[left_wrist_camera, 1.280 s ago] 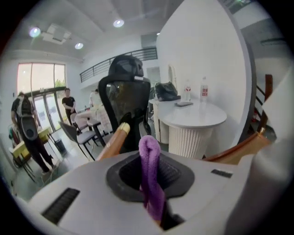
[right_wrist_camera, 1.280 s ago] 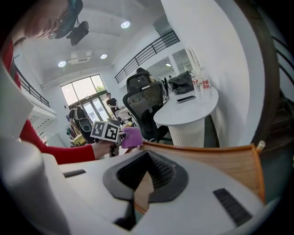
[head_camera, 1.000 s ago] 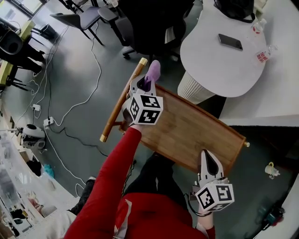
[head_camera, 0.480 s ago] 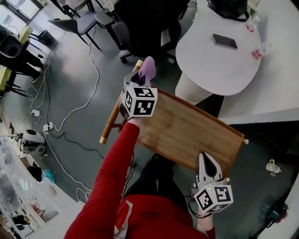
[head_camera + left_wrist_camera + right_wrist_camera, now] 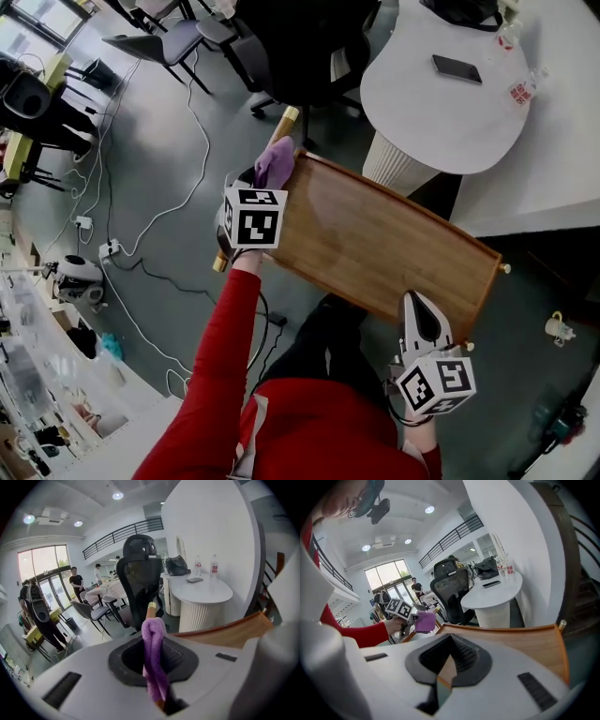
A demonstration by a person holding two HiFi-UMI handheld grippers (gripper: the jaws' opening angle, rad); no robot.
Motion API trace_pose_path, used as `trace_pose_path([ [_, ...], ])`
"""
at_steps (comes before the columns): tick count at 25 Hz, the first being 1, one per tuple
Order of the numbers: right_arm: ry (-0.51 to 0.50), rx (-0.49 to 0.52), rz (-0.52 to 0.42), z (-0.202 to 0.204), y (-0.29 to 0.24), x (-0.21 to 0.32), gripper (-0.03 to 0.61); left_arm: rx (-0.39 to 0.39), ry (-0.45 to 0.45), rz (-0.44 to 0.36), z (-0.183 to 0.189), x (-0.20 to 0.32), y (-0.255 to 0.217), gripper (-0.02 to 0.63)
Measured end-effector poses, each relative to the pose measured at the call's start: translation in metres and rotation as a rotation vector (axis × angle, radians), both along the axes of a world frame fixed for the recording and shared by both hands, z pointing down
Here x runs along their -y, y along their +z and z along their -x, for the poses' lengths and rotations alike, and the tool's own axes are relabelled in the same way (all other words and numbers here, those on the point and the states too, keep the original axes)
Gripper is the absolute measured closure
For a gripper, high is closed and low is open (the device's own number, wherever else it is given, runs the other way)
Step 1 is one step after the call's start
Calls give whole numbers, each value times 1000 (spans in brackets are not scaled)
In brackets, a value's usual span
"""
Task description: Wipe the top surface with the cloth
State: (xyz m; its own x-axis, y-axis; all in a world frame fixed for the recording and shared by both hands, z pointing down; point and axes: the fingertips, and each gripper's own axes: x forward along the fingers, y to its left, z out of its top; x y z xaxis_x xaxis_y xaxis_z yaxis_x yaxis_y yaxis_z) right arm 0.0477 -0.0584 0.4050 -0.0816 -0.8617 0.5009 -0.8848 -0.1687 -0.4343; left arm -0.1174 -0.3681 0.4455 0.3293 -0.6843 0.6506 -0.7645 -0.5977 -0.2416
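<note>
The top surface is a rimmed wooden tray top point(image 5: 375, 248) on a cart. My left gripper point(image 5: 266, 174) is shut on a folded purple cloth point(image 5: 275, 159), held at the top's far left corner, just off its rim. In the left gripper view the cloth point(image 5: 154, 667) stands pinched between the jaws of the left gripper point(image 5: 151, 643), with the wooden top point(image 5: 225, 632) to the right. My right gripper point(image 5: 419, 311) is shut on nothing and points over the top's near edge. The right gripper view shows the wood point(image 5: 520, 644) and the cloth point(image 5: 424, 621) beyond.
A wooden handle bar point(image 5: 281, 124) runs along the cart's left end. Behind stand a white round table point(image 5: 450, 112) with a phone point(image 5: 457, 68) and a black office chair point(image 5: 300, 47). Cables point(image 5: 178, 202) trail over the grey floor at left.
My left gripper has carried the cloth leftward, from over the top's left end to just past its corner. The right gripper has stayed at the near edge.
</note>
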Motion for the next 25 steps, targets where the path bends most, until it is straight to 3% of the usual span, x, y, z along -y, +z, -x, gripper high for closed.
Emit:
trace_pose_path([
  [9, -130, 21, 1, 25, 7, 14, 575, 82, -23, 43, 72, -83, 8, 566],
  [16, -245, 24, 10, 50, 8, 31, 575, 66, -102, 97, 124, -129, 14, 566],
  [25, -240, -2, 9, 75, 11, 23, 575, 61, -109, 113, 162, -144, 23, 566],
])
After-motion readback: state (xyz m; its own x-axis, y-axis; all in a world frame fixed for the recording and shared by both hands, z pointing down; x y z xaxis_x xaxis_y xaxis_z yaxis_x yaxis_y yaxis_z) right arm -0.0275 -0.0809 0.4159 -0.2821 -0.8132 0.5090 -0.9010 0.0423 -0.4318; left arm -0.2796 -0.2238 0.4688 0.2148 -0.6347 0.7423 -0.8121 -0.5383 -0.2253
